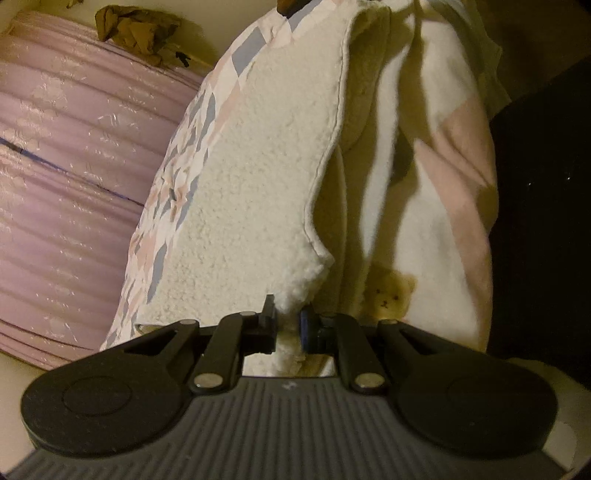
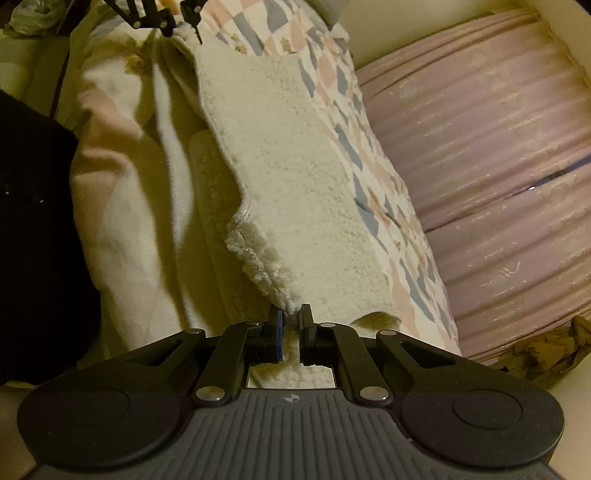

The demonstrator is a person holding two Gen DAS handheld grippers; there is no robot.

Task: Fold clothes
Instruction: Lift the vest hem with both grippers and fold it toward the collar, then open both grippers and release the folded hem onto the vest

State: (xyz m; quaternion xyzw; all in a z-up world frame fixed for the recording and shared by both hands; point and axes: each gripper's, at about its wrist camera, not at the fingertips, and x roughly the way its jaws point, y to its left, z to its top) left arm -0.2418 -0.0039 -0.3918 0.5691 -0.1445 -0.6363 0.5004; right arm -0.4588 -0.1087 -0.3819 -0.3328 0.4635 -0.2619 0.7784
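I have the fleecy garment (image 1: 258,166) pinched at both ends of one edge, and it hangs stretched between my two tools. My left hand-held gripper (image 1: 288,325) is nearly closed on a tuft of the cream sherpa lining, the fabric filling the narrow gap between its fingers; my right hand-held gripper (image 2: 291,328) is closed tighter still on the other corner of the same edge. From the right wrist view I can see the left tool far ahead at the top, so the lining side faces me along the whole span. I hold it taut this way, I think, so the panel falls flat and I can lay one half over the other cleanly. Beyond the fleece, on the far side from my fingers, the patchwork outer face (image 2: 347,122) of pink, blue and white shows along the edge. Just beside my left fingers, to the right, a bear motif (image 1: 388,295) sits on the white and pink fabric behind. A mauve quilted bed cover (image 1: 62,155) lies well off to the side, with a crumpled brown item (image 1: 140,33) at its far end.
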